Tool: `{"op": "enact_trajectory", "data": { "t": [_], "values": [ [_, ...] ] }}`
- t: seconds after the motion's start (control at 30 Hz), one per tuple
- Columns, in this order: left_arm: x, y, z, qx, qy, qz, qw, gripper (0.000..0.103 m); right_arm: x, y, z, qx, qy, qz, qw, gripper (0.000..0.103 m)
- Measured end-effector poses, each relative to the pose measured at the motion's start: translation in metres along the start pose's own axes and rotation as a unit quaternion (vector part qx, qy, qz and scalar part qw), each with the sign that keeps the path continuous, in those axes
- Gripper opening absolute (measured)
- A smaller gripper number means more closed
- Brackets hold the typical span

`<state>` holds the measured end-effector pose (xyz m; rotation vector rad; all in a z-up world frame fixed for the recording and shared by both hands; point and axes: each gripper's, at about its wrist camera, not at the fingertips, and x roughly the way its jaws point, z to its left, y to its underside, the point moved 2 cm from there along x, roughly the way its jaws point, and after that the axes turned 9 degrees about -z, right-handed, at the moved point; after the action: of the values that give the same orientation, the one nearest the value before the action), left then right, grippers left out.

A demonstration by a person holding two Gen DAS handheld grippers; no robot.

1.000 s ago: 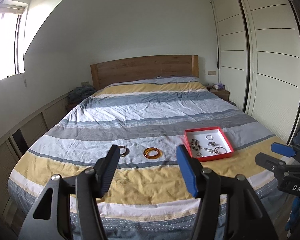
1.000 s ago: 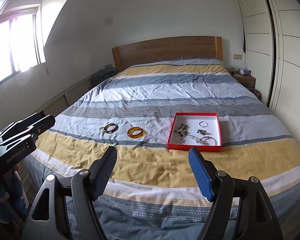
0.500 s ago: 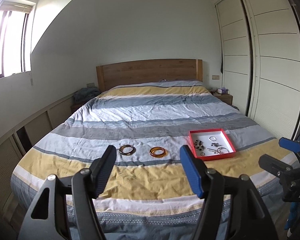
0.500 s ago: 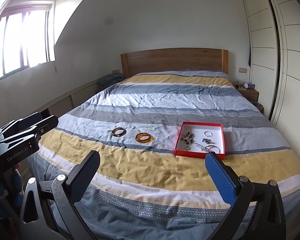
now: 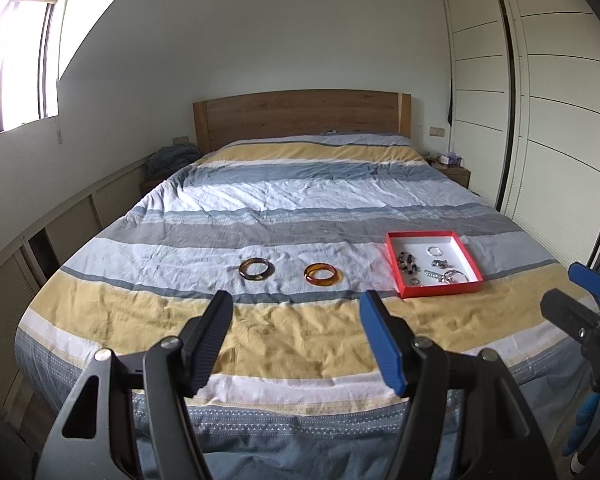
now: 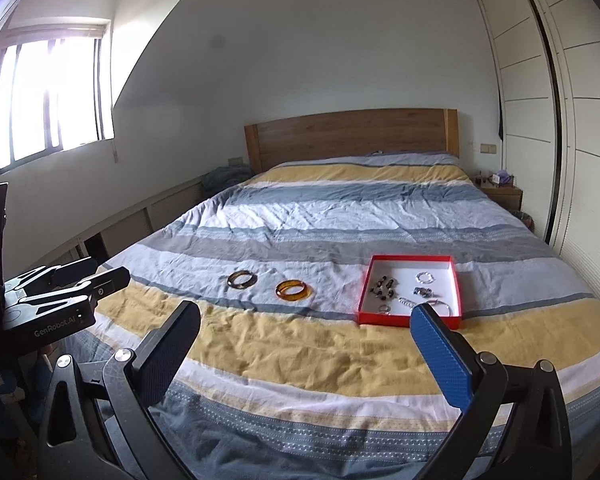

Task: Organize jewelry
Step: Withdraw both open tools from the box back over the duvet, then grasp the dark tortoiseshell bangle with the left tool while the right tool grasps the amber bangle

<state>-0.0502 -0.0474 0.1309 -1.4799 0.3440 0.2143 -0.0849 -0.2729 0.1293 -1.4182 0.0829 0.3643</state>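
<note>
On the striped duvet lie a dark tortoiseshell bangle (image 5: 255,269) (image 6: 242,279) and, to its right, an amber bangle (image 5: 321,274) (image 6: 293,290). Further right sits a red tray (image 5: 440,290) (image 6: 380,318) with a white floor. It holds a beaded bracelet (image 5: 408,262) and several small silver pieces. My left gripper (image 5: 296,304) hovers open near the foot of the bed, short of the bangles, with nothing between its fingers. My right gripper (image 6: 306,312) is open very wide and empty, its blue finger overlapping the tray's near corner in that view.
A wooden headboard (image 5: 300,118) stands at the far end of the bed. White sliding wardrobe doors (image 5: 548,120) run along the right, with a bedside table (image 5: 454,170) beside them. Low cabinets (image 5: 60,240) and a bright window (image 6: 52,96) line the left wall.
Both grippers' jaws have spread wider, the right one by much more. The left gripper has sunk a little. The bangles and the tray lie where they were.
</note>
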Motion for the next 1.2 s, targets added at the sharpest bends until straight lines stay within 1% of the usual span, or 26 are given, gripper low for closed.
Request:
{"op": "enact_trajectory", "data": {
  "t": [0.13,0.37,0.53,0.6,0.77,0.87,1.0,1.2],
  "values": [
    [0.018,0.011,0.007,-0.004,-0.009,0.021,0.9997,0.064,0.017,0.013,0.006,-0.009,-0.012,0.033,0.999,0.103],
    [0.057,0.033,0.026,-0.022,-0.029,0.065,0.9972,0.064,0.051,0.033,0.006,0.0,-0.031,0.083,0.996,0.103],
    [0.084,0.047,0.044,-0.041,-0.048,0.079,0.9949,0.064,0.08,0.045,0.0,0.007,-0.04,0.116,0.992,0.103],
    [0.097,0.055,0.051,-0.049,-0.053,0.09,0.9933,0.064,0.093,0.051,-0.004,0.011,-0.041,0.129,0.991,0.101],
    [0.136,0.082,0.066,-0.061,-0.07,0.13,0.9872,0.064,0.128,0.072,-0.015,0.02,-0.048,0.172,0.984,0.085],
    [0.159,0.1,0.073,-0.071,-0.072,0.154,0.983,0.064,0.153,0.087,-0.022,0.026,-0.054,0.203,0.977,0.082],
    [0.19,0.124,0.082,-0.084,-0.07,0.185,0.9767,0.064,0.189,0.104,-0.026,0.018,-0.061,0.239,0.969,0.079],
    [0.236,0.145,0.1,-0.082,-0.078,0.232,0.9662,0.064,0.243,0.113,-0.025,-0.001,-0.088,0.267,0.96,0.075]
  ]
}}
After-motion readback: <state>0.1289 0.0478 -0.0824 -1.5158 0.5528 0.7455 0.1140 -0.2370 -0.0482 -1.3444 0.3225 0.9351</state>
